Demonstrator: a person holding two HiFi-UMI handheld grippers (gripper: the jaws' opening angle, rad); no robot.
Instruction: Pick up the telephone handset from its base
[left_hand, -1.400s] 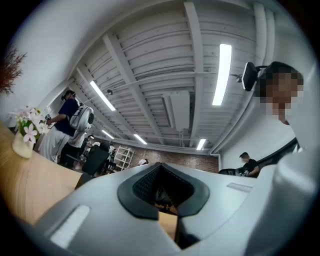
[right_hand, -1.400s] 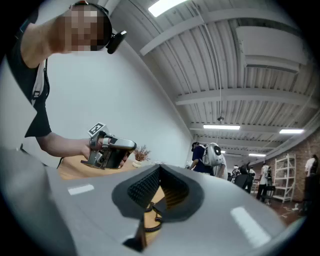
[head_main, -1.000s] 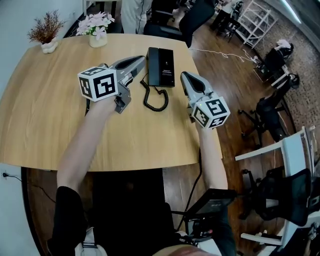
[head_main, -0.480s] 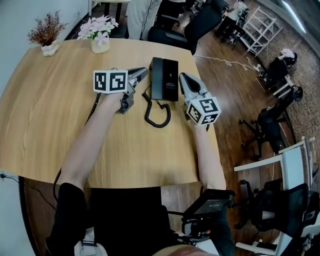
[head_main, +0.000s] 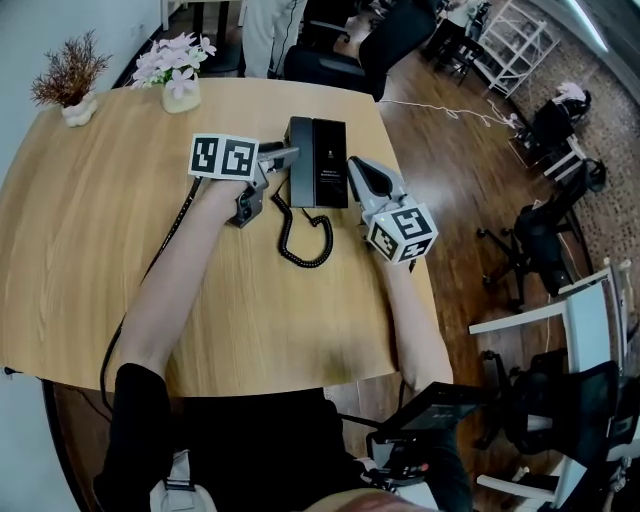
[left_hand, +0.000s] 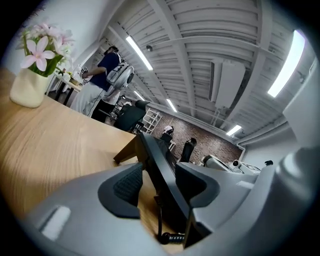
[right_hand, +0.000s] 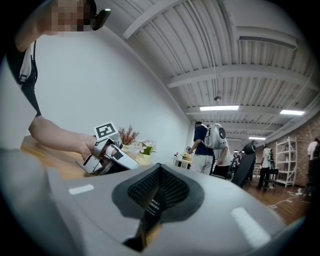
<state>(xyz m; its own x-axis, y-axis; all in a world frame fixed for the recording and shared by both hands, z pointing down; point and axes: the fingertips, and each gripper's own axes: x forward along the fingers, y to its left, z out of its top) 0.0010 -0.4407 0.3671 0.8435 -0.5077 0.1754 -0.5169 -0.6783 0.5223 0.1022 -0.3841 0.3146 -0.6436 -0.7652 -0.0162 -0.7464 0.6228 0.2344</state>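
A black telephone (head_main: 328, 165) lies on the round wooden table (head_main: 90, 230), its handset (head_main: 300, 160) resting along the left side of the base. A coiled cord (head_main: 300, 235) loops toward me. My left gripper (head_main: 288, 154) points at the handset's left edge. In the left gripper view its jaws (left_hand: 160, 187) are opening, with the phone's black edge (left_hand: 157, 170) standing between the pads and a gap at the left pad. My right gripper (head_main: 352, 166) lies just right of the base, its pads (right_hand: 159, 187) pressed together on nothing.
A vase of pink flowers (head_main: 178, 75) and a dried plant (head_main: 68, 85) stand at the table's far left. A black cable (head_main: 165, 240) runs along my left arm. Office chairs (head_main: 540, 235) and people stand beyond the table's right and far edges.
Both grippers have moved in toward the telephone. The left one has sunk toward the tabletop and come up to the handset's left edge; the right one has drawn in beside the base.
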